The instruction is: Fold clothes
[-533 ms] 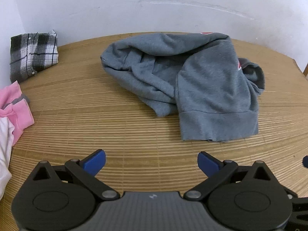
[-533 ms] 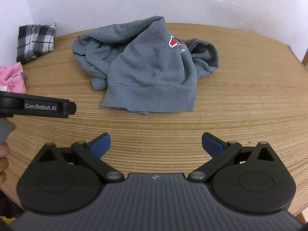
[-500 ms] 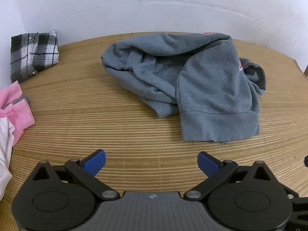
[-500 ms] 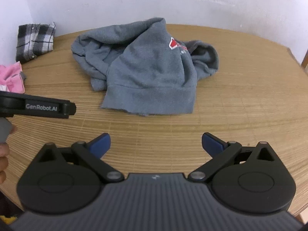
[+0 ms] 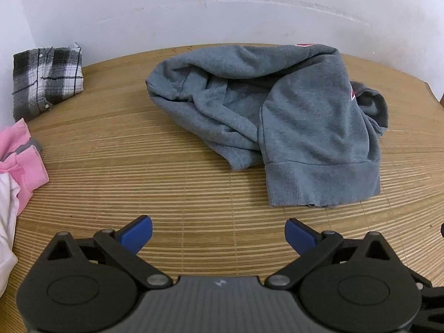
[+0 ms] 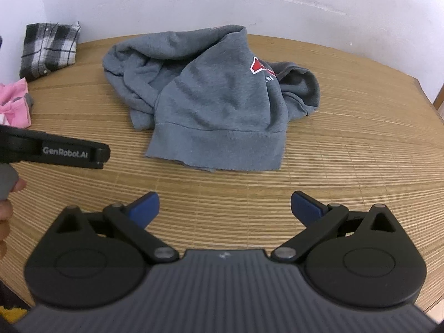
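A grey hooded sweatshirt [image 5: 277, 111] lies crumpled in a heap on the bamboo-mat table [image 5: 138, 166], its ribbed hem toward me. It also shows in the right wrist view [image 6: 216, 102], with a red and white logo on top. My left gripper [image 5: 219, 231] is open and empty, low over the mat, short of the hem. My right gripper [image 6: 224, 205] is open and empty, just short of the hem too. The left gripper's body [image 6: 55, 149] shows at the left of the right wrist view.
A folded black-and-white plaid shirt [image 5: 47, 80] lies at the far left by the white wall. Pink and white clothes [image 5: 16, 161] lie at the left edge. The table's right edge [image 6: 424, 91] curves away at the far right.
Both grippers have crept slightly toward the sweatshirt. Both remain open; the sweatshirt has not moved.
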{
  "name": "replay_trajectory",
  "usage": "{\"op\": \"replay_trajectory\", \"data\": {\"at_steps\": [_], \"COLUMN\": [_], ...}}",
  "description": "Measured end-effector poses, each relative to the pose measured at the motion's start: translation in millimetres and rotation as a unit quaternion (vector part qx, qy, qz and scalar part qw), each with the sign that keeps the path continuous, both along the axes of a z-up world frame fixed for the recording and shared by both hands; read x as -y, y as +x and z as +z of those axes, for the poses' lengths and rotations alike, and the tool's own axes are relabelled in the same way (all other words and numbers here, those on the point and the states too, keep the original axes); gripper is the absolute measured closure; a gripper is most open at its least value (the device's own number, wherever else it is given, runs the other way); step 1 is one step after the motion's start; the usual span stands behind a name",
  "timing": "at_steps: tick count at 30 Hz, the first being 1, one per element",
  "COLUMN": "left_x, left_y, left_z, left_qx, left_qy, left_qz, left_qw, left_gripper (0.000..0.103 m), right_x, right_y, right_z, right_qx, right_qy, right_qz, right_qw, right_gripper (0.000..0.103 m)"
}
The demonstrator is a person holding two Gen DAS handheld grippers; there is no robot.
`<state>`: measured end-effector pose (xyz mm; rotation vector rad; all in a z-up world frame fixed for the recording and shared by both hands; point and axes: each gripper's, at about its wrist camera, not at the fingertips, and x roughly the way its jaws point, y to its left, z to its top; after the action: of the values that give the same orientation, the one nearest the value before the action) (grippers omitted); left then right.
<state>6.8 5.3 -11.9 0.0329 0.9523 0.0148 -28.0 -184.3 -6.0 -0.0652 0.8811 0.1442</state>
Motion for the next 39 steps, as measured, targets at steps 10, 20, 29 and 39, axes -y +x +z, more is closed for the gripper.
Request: {"op": "replay_trajectory", "data": {"at_steps": [10,20,29,39], "left_x": [1.8,0.0,-5.1,-19.8], "left_y": [7.7,21.5,44.9,81.6], "left_z": [-1.9,-11.2,-20.6,-23.0], "left_qx": [-0.011,-0.025,-0.029,-0.005], "left_qy": [-0.004,-0.002,0.01,0.017], "left_qz": [-0.002,-0.002,-0.007,-0.021], "left_qw": [0.9999,0.9997,0.9995,0.9996], "left_gripper": [0.0,0.0,0.0,0.0], "right_x": [-1.5,-4.6,-1.9,18.4], "right_y": [2.0,13.9,46.2,155.2], "right_z": [-3.0,-9.2,-15.4,-26.8], "right_qx": [-0.003,-0.019,-0.001,0.081], "right_qy": [-0.002,0.005,-0.004,-0.001], "right_qz": [0.004,0.015,0.025,0.012], "right_qw": [1.0,1.0,1.0,0.997], "right_gripper": [0.0,0.0,0.0,0.0]}}
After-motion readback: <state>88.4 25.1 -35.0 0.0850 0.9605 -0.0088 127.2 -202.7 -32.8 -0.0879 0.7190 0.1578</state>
